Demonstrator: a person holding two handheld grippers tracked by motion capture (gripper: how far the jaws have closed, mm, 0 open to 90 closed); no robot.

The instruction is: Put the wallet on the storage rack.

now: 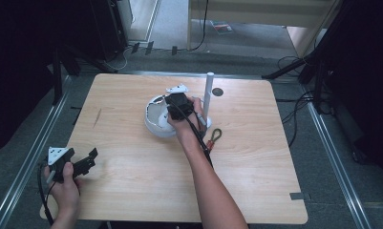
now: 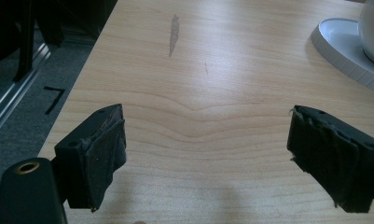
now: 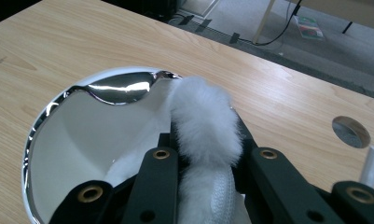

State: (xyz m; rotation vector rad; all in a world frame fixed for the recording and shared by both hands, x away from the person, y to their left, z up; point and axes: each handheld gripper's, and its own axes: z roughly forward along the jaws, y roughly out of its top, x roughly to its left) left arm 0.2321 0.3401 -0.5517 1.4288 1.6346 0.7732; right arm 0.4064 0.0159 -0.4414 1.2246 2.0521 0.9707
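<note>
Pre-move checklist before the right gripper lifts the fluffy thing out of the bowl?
1. Right gripper shut on the white fluffy piece: ok.
2. Piece clear of the shiny bowl: not ok, it hangs over the rim and inside.
3. Left gripper open, nothing between its pads: ok.
4. Left gripper away from the bowl, near the table's corner: ok.
5. White post close beside the right hand: cannot tell whether there's clearance.

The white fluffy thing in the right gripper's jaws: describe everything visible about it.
The white fluffy thing is a soft, furry band, like plush or fleece, with a flatter woven white strip below the pile. It stands upright between the black jaws of the right gripper, which is shut on it, pads pressing both sides. It hangs over the shiny chrome bowl with a white inside; whether it touches the bowl cannot be told.
</note>
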